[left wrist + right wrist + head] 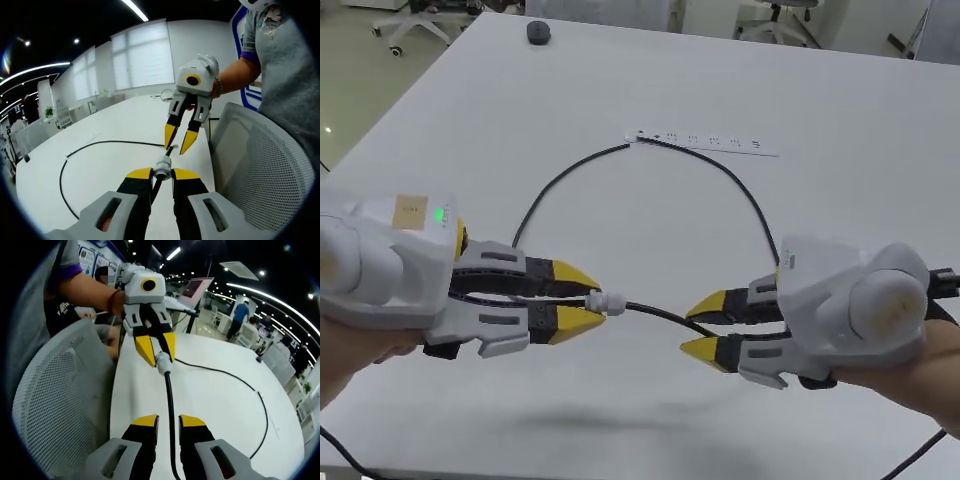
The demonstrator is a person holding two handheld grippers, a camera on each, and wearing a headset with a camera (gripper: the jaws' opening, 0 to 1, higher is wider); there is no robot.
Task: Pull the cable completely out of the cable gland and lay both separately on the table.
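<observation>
A white cable gland (606, 302) sticks out from between the yellow tips of my left gripper (592, 298), which is shut on it above the white table (840, 210). The black cable (655, 312) leaves the gland and runs right between the spread fingers of my right gripper (703, 325), which is open around it. In the left gripper view the gland (162, 167) sits in my left gripper (163, 174), with the right gripper (179, 140) just beyond. In the right gripper view the cable (168, 390) runs from my right gripper (169, 421) to the gland (163, 361) in the left gripper (159, 351).
The cable arcs across the table to a white power strip (705, 142) at the back. A dark mouse (539, 32) lies at the far edge. A mesh office chair (260, 165) stands against the near table edge, beside the person.
</observation>
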